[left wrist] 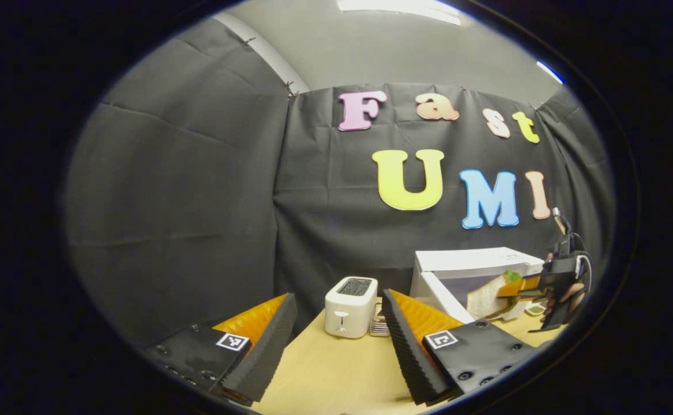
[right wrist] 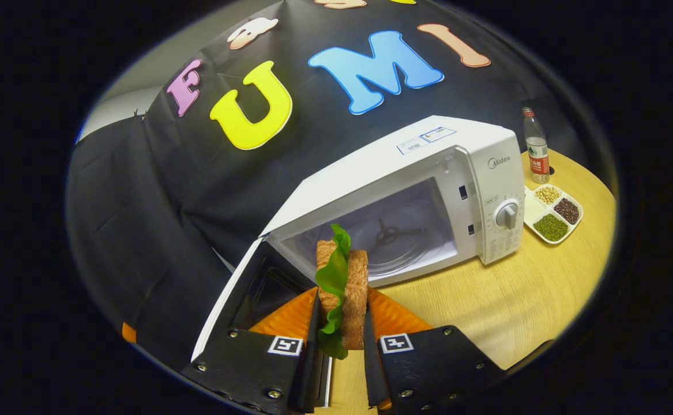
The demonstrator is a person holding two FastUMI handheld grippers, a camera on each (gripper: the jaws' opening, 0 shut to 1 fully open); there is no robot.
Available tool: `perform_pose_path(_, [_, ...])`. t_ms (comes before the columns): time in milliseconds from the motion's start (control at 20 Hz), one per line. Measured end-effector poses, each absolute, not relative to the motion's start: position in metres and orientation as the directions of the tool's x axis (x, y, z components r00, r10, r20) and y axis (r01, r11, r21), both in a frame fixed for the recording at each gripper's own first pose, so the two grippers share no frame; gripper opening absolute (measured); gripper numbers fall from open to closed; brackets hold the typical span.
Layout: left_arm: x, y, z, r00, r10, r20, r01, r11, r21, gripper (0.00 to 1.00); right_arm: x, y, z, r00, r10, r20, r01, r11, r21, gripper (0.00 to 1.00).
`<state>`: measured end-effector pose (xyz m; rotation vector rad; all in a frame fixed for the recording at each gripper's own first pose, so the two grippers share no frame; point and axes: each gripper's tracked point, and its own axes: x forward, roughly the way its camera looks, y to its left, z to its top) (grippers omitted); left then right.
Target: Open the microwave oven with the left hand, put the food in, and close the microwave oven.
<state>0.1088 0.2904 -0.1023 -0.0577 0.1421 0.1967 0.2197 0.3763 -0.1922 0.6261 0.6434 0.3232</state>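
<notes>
The white microwave oven (right wrist: pixel 428 167) stands on the wooden table with its door (right wrist: pixel 238 300) swung open to the left and its glass turntable (right wrist: pixel 391 245) bare. My right gripper (right wrist: pixel 341 314) is shut on a sandwich (right wrist: pixel 345 288) with a green lettuce leaf, held upright just in front of the open cavity. From the left gripper view, the microwave oven (left wrist: pixel 474 262) sits at the right with the sandwich (left wrist: pixel 495 297) and the right gripper (left wrist: pixel 521 288) before it. My left gripper (left wrist: pixel 336 323) stands open above the table with nothing between its fingers.
A white toaster (left wrist: pixel 350 305) stands on the table (left wrist: pixel 336 369) left of the microwave, with a small stack of plates (left wrist: pixel 379 325) beside it. Right of the microwave lie a divided tray of beans (right wrist: pixel 552 210) and a plastic bottle (right wrist: pixel 536 147).
</notes>
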Motion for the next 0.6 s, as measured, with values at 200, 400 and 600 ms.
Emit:
perform_pose_path(200, [0.114,0.302,-0.111,0.967,0.197,-0.162,-0.204,0.978,-0.03,0.95,0.252,0.388,-0.21,0.79,0.416,-0.45,-0.047,0.773,0.633,0.34])
perform_pose_path(400, [0.116,0.321,-0.127,0.956,0.214,-0.2,-0.22,0.976,-0.007,0.95,0.287,0.394,-0.225,0.822,0.369,-0.434,-0.017,0.777,0.629,0.34])
perform_pose_path(600, [0.11,0.332,-0.131,0.946,0.243,-0.214,-0.247,0.969,0.01,0.95,0.311,0.404,-0.246,0.831,0.347,-0.435,-0.006,0.788,0.616,0.34])
